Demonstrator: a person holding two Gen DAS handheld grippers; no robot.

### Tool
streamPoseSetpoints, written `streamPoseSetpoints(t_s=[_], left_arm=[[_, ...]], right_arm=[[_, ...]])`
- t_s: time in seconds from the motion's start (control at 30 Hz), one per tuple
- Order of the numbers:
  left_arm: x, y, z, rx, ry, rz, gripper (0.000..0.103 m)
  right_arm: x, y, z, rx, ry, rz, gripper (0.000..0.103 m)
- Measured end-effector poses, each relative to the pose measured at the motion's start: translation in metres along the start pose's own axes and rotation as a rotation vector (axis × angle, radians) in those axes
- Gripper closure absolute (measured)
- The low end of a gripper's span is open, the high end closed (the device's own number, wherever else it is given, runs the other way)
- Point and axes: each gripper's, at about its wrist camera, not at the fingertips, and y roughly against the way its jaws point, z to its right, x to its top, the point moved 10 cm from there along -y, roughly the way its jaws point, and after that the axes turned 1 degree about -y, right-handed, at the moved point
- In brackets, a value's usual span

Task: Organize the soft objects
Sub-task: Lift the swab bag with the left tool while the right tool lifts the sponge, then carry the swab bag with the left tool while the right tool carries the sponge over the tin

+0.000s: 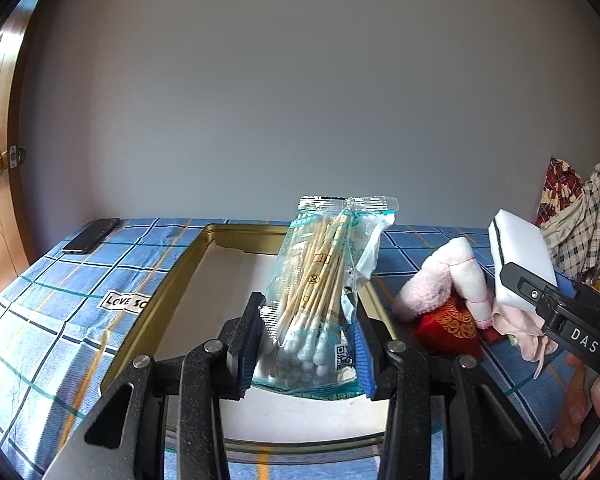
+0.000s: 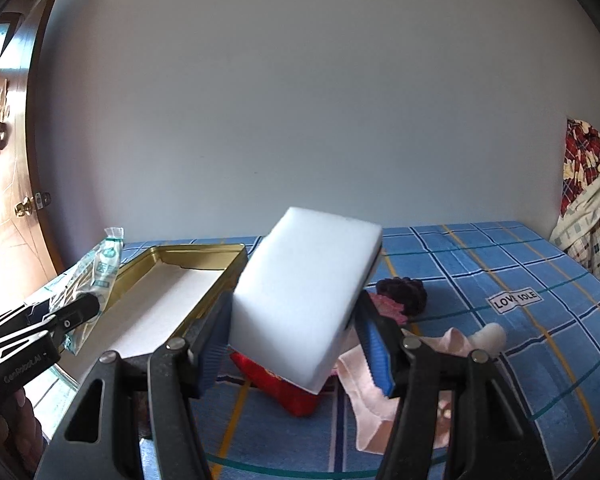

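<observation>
My left gripper (image 1: 306, 354) is shut on a clear bag of cotton swabs (image 1: 320, 292), held upright above the open gold tin box (image 1: 188, 264). In the right wrist view the bag of cotton swabs (image 2: 96, 276) shows at the left, over the gold tin box (image 2: 204, 256). My right gripper (image 2: 296, 344) is shut on a white sponge block (image 2: 304, 296), lifted off the bed to the right of the box. The white sponge block (image 1: 520, 256) also appears at the right of the left wrist view. A pink towel roll (image 1: 448, 276) and a red pouch (image 1: 452, 328) lie below it.
The blue checked bedsheet (image 2: 500, 280) covers the bed. A dark scrunchie (image 2: 404, 288), pink cloth (image 2: 364, 392) and the red pouch (image 2: 284, 388) lie beside the box. A phone (image 1: 92, 236) rests at the far left, patterned fabric (image 2: 588, 208) hangs at the right, and a wooden door (image 2: 8, 184) stands left.
</observation>
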Motion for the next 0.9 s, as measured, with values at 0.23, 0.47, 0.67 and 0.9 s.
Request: streamPoseSetpoints(t_s=[0.23,0.47,0.67,0.9], left_arm=[[0.000,-0.001,-0.011,0.024,0.007,0.005,0.061],[0.000,0.002,-0.019,0.036,0.012,0.011,0.061],[0.000,0.003,-0.023,0.043,0.013,0.008,0.061],[0.002,0.006,-0.026,0.054,0.011,0.003,0.060]], right_arm=[[-0.001,-0.004,-0.011,0.017,0.016,0.000,0.043],[-0.002,-0.012,-0.023,0.033,0.034,-0.006,0.043],[-0.003,-0.016,-0.034,0.046,0.047,-0.012,0.043],[-0.005,-0.021,-0.048,0.062,0.065,-0.024,0.043]])
